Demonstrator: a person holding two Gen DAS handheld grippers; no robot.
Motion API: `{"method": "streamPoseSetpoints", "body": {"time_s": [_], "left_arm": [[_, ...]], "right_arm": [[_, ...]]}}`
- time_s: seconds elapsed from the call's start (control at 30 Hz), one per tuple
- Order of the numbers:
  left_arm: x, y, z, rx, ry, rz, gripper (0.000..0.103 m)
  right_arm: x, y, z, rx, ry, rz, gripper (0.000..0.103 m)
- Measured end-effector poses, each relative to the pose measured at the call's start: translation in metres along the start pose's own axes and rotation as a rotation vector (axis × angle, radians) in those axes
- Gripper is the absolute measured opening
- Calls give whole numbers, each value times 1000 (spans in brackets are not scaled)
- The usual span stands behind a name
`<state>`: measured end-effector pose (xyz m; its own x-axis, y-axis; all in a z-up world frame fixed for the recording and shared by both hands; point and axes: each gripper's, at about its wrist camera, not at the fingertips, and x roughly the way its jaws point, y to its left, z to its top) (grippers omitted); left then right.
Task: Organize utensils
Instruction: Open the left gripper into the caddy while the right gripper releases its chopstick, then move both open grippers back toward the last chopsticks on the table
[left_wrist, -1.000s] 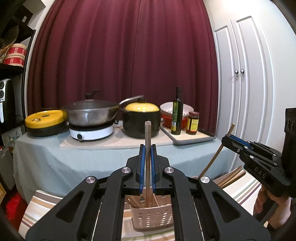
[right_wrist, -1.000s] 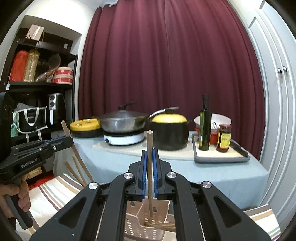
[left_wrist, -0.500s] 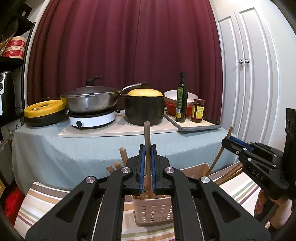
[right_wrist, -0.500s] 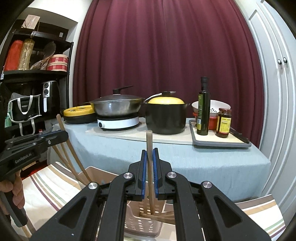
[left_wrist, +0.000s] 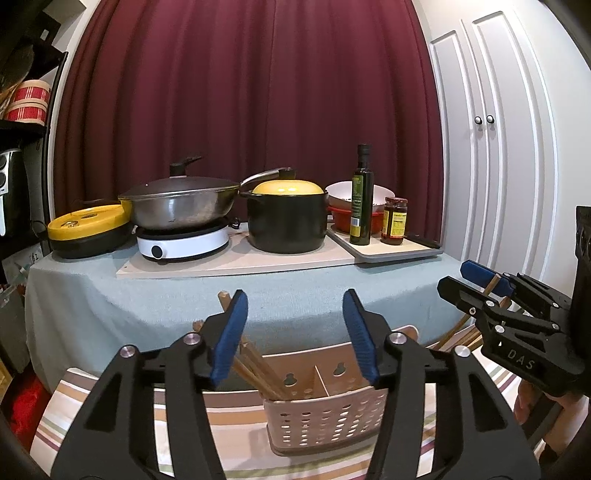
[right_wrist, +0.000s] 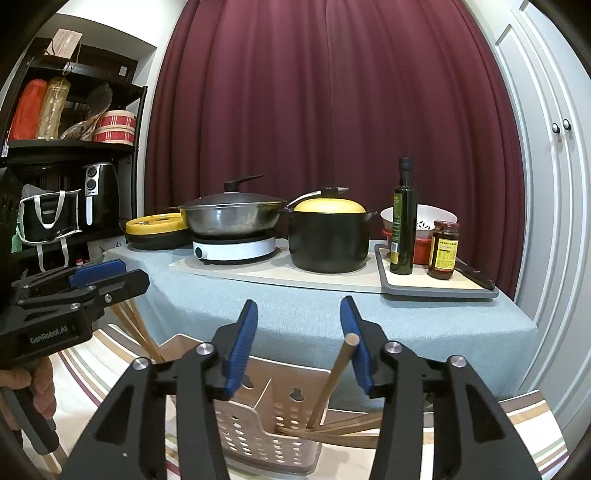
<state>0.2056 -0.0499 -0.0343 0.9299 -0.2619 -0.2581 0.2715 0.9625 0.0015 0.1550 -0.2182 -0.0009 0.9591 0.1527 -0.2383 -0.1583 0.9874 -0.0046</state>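
Observation:
A beige perforated utensil basket stands on a striped cloth, split into two compartments. My left gripper hangs open just above it, nothing between its blue pads. Several wooden chopsticks lean in the left compartment, below its left finger. My right gripper is open too. A single wooden chopstick stands tilted in the right compartment, its top resting near the right pad. More chopsticks lie low there, pointing right. Each gripper shows in the other's view: right gripper, left gripper.
Behind the basket is a table in grey-blue cloth with a wok on a white cooker, a yellow-lidded black pot, an oil bottle and a jar. A shelf unit stands left, white cupboard doors right.
Both grippers have dropped lower toward the basket and opened. The chopstick each one held is released and now stands in the basket.

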Motion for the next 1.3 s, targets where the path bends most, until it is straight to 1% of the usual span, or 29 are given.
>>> {"method": "streamPoseSetpoints", "body": {"time_s": [0.1, 0.13, 0.2, 0.3, 0.5, 0.6, 0.77, 0.97, 1.17, 1.3], "left_arm": [[-4, -2, 2, 2, -14, 6, 64], [-4, -2, 3, 1, -17, 7, 66], [-6, -2, 5, -1, -24, 8, 73], [-8, -3, 7, 1, -39, 16, 80], [-17, -5, 12, 7, -65, 30, 85], [-25, -8, 15, 10, -79, 42, 87], [-43, -11, 18, 18, -98, 75, 89], [-66, -12, 13, 6, -102, 84, 89], [-91, -11, -6, -26, -77, 96, 89], [-102, -10, -26, -46, -45, 114, 89]], "right_arm": [[-2, 1, 2, -6, -9, -5, 57], [-3, 1, 3, -7, -15, -8, 59], [-5, 1, 4, -9, -25, -12, 66], [-7, 2, 7, -13, -32, -15, 68], [-13, 2, 10, -15, -44, -23, 75], [-20, 3, 12, -18, -56, -32, 78], [-32, 4, 16, -21, -66, -45, 79], [-50, 2, 15, -24, -66, -68, 80], [-74, 7, -1, -28, -40, -90, 81], [-87, 11, -21, -30, -3, -105, 81]]}}
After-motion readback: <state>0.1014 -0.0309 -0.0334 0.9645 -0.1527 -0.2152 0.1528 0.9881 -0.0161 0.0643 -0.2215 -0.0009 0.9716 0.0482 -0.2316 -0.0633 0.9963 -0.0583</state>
